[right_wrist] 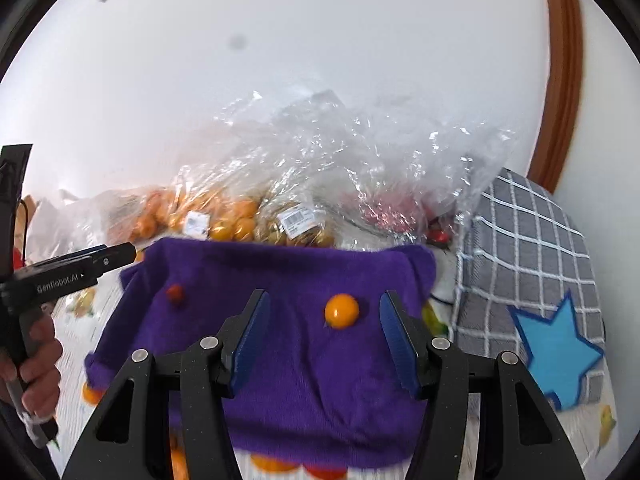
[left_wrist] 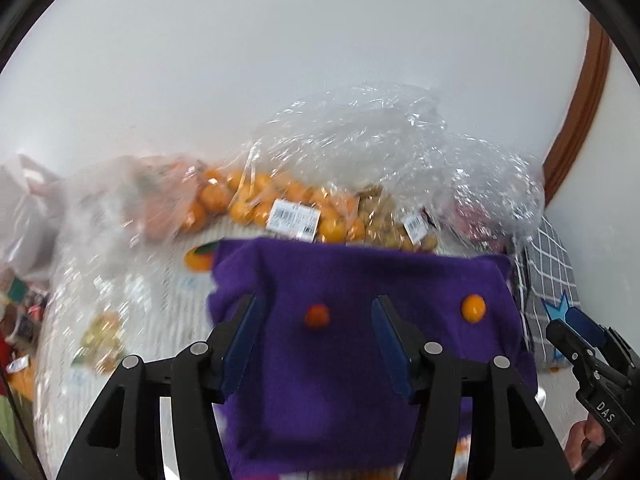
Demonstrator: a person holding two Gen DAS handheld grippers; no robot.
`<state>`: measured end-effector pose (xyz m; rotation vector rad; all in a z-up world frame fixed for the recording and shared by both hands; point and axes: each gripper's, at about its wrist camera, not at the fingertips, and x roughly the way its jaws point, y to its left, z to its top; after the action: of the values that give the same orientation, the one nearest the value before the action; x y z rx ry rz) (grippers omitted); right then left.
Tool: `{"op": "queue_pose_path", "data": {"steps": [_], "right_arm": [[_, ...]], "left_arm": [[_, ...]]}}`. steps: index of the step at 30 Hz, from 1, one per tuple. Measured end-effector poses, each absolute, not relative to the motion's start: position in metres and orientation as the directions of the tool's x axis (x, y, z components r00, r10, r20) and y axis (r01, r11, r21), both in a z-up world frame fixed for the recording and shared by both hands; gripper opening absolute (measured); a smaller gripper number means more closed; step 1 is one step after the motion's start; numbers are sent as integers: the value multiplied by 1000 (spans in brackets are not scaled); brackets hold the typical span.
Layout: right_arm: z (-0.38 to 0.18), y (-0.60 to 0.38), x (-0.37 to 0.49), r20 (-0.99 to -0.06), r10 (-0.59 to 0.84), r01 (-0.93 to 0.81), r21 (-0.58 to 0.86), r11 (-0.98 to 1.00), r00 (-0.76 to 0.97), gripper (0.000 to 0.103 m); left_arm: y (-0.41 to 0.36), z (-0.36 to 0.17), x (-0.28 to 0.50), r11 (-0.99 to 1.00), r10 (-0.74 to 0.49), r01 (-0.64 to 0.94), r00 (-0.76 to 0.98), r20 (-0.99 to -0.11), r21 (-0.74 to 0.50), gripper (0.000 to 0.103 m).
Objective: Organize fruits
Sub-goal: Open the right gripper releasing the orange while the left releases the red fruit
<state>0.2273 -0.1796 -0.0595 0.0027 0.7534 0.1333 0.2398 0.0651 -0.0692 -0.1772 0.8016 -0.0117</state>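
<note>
A purple cloth (left_wrist: pixel 320 360) lies spread in front of both grippers, with two small orange fruits on it. In the left wrist view my left gripper (left_wrist: pixel 316 340) stands open, and the darker orange fruit (left_wrist: pixel 317 315) lies on the cloth between its fingertips, untouched. The brighter orange fruit (left_wrist: pixel 473 308) lies to the right. In the right wrist view my right gripper (right_wrist: pixel 325 332) is open around that brighter fruit (right_wrist: pixel 341 311), clear of both pads. The darker fruit (right_wrist: pixel 175 294) rests near the cloth's (right_wrist: pixel 300 380) left side, below the left gripper (right_wrist: pixel 120 254).
Behind the cloth, clear plastic bags (left_wrist: pixel 360 140) hold several oranges (left_wrist: pixel 256 200) and brownish fruit (left_wrist: pixel 380 216), with white price labels. A grey checked cushion (right_wrist: pixel 532 248) with a blue star sits on the right. A hand (right_wrist: pixel 40 360) grips the left tool. A white wall stands behind.
</note>
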Motion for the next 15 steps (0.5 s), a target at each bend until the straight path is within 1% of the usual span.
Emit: {"op": "queue_pose_path", "data": {"steps": [3,8,10,12,15], "right_arm": [[-66,-187,194,-678,111,-99,57,993,727,59],[-92,-195,150,-731,112,-92,68,993,673,58],[-103,-199,135,-745,117,-97,70,993,657,55],[-109,-202,120,-754,119,-93,77,993,646,50],[-115,-206,97,-750,128,-92,90,992,649,50]], "left_arm": [[75,-63,206,987,-35,-87,710,-704,-137,56],[81,-67,157,987,4,-117,704,-710,-111,56],[81,-71,141,987,11,-121,698,-716,-104,56],[81,-76,124,988,17,-125,687,-726,-96,56],[79,-83,102,988,8,-121,674,-739,-100,56]]}}
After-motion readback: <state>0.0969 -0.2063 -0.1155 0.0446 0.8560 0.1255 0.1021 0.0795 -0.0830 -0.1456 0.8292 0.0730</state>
